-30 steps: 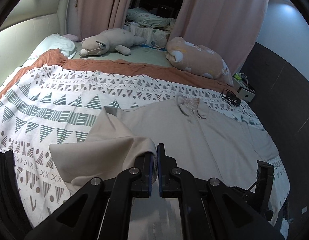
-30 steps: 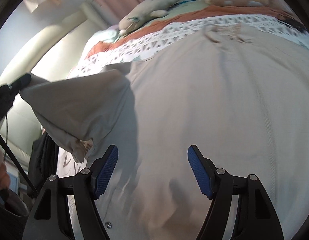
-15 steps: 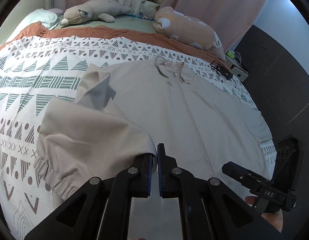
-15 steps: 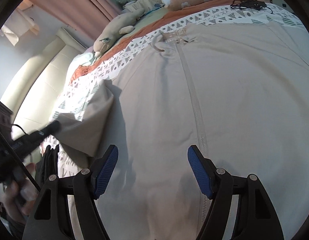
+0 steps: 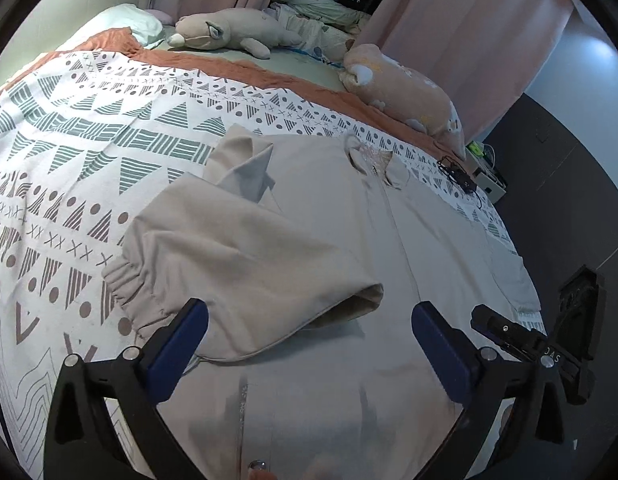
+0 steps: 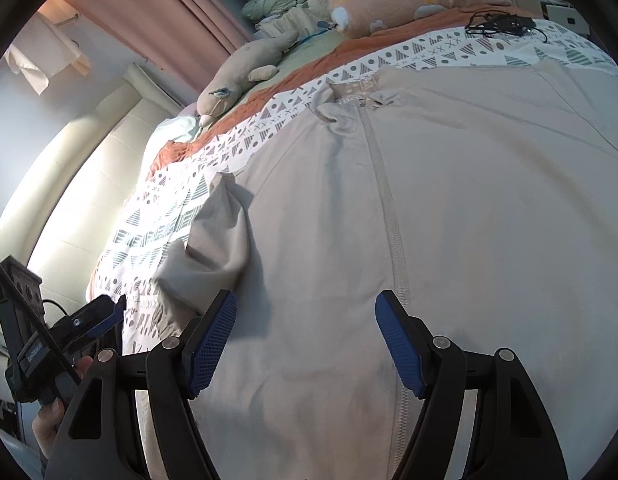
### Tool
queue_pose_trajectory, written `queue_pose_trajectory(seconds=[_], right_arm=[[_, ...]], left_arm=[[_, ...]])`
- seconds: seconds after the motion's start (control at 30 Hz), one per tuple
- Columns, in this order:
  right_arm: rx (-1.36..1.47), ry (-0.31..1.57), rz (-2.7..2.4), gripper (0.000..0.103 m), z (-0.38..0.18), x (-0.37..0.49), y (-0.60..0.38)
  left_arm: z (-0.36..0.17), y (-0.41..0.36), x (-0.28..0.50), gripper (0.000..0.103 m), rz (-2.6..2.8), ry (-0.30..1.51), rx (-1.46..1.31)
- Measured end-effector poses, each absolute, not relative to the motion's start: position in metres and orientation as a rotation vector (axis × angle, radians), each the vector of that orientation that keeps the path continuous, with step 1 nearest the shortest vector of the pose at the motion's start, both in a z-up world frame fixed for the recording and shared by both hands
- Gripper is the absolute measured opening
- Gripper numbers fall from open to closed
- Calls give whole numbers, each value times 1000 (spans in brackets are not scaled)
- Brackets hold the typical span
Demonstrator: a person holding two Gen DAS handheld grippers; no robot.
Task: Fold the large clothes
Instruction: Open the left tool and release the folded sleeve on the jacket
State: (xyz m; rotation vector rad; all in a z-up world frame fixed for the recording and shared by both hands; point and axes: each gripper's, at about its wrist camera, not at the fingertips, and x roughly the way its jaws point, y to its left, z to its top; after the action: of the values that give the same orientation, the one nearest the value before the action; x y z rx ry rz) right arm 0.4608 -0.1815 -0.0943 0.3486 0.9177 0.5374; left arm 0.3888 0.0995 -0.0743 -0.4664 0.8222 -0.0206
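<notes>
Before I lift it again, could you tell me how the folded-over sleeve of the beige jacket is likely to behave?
The sleeve will probably flop and drape: it lies creased and sagging over the jacket. It looks light, holding soft folds. Its gathered cuff should give the opening left gripper, with only cloth between its jaws, a thicker edge.

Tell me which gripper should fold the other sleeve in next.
Right, probably. The right gripper hangs open over the jacket body, on the unfolded side. The left gripper is opening at the folded sleeve, which lies between its fingers, unpinched.
</notes>
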Motion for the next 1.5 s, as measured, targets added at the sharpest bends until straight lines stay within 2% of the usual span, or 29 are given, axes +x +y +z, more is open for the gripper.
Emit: queue_pose_trajectory(seconds=[0.27,0.67,1.1,1.5], right_arm=[[228,874,597,71,-83,443,-141],[22,816,672,71,-81,420,-67],[-118,872,732,71,-89,417,24],[-205,1007,738,71,-126,444,99]], left_arm=[[-86,147,338,103,128,705,-538],[-86,194,278,103,180,654,-576],[-87,244,236,103,269,601,-589],[-92,270,223,103,278,587,-640]])
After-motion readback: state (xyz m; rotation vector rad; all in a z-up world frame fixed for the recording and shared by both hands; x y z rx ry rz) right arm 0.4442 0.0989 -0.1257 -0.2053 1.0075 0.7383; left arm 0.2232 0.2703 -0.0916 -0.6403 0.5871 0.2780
